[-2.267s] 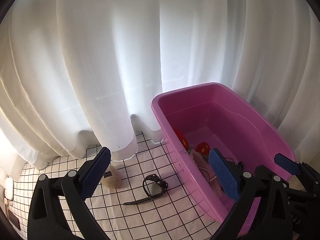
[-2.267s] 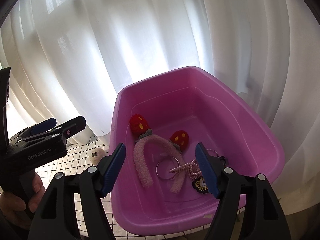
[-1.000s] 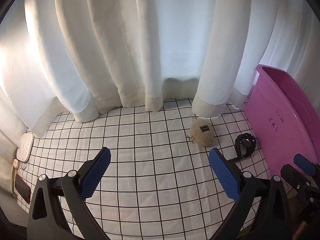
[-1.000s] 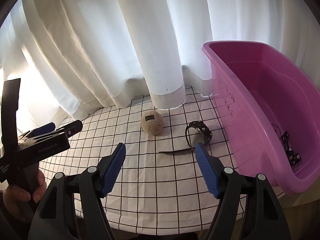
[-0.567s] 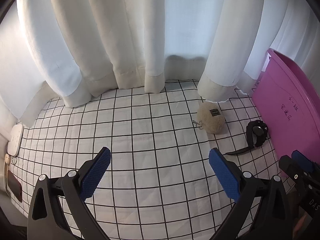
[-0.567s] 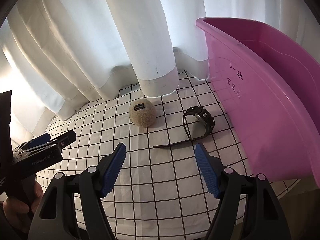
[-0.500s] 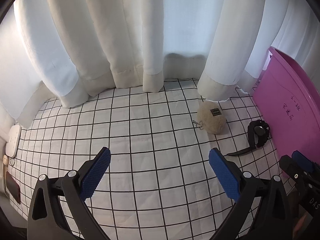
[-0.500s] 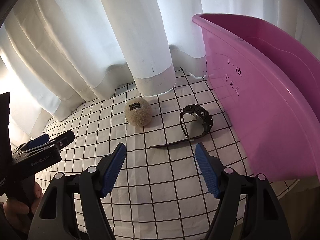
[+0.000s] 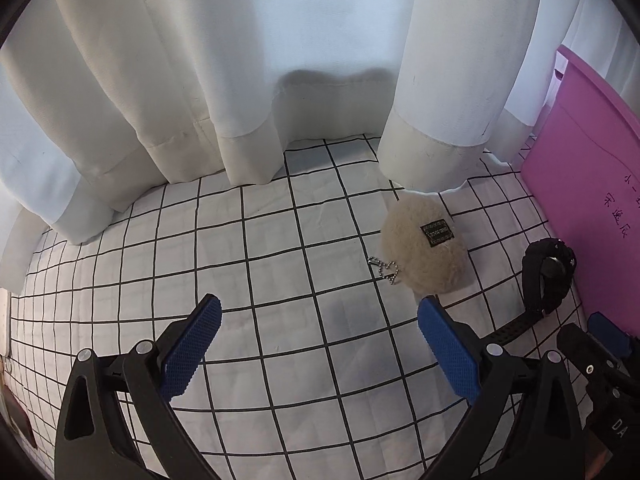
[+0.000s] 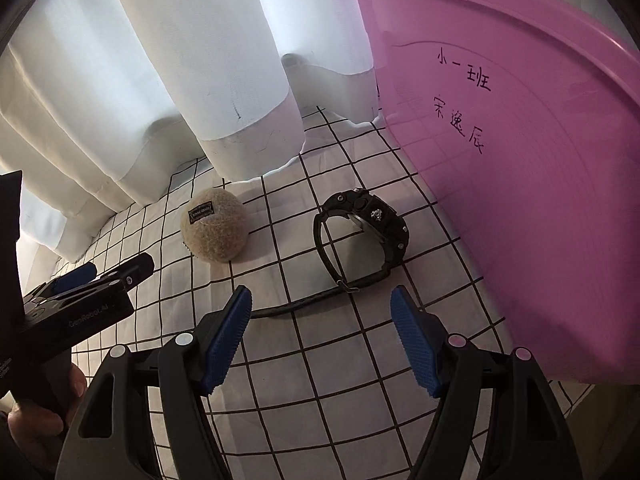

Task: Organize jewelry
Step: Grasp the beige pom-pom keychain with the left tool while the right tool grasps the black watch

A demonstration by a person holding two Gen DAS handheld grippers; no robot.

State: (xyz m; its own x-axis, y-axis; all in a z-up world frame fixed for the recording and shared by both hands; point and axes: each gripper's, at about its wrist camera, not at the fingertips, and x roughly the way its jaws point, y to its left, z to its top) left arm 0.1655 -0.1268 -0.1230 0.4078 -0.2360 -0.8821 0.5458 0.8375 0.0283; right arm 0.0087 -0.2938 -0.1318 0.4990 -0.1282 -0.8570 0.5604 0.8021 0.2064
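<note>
Both grippers' jaws wide, empty | right gripper (image 10: pixel 320 316) nearer watch (image 10: pixel 360 236) than before

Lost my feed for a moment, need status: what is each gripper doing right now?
Left gripper: open, holding nothing, above the grid cloth.
Right gripper: open, holding nothing, just short of the black watch.

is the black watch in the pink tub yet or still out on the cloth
Out. The black watch lies on the checked cloth beside the pink tub, its strap trailing toward the open right gripper, which is not touching it.
</note>
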